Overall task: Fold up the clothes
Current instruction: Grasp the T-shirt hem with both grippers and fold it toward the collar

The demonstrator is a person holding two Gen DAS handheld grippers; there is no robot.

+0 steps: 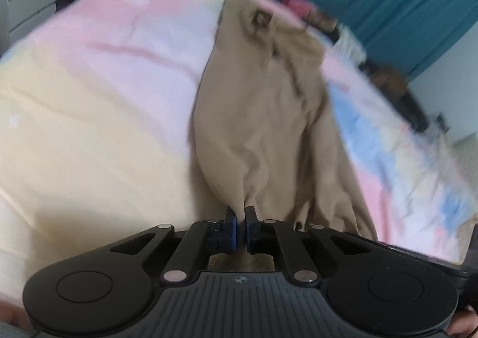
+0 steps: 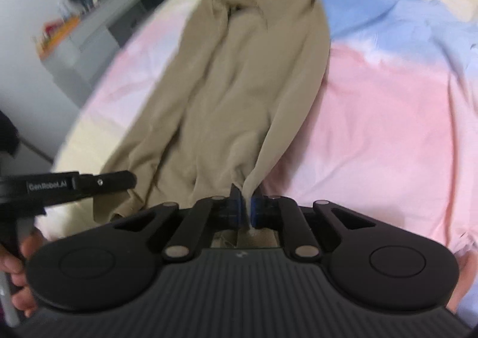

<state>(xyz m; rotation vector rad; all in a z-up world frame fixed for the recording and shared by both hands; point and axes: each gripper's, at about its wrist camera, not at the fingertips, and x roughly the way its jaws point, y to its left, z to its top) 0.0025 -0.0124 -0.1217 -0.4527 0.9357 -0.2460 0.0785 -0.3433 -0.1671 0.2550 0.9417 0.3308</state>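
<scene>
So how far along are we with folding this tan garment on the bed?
Early stage. Done: both grippers have a hold, the left gripper and the right gripper each shut on an edge of the tan garment. In hand: it is stretched out from them across the pastel bedsheet, bunched and creased. Left: no neat fold shows yet, so smoothing it and all the folding remain.

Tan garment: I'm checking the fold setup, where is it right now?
The tan garment lies stretched along the pastel bedsheet, its near end pinched by the left hand-held gripper and right hand-held gripper.
</scene>
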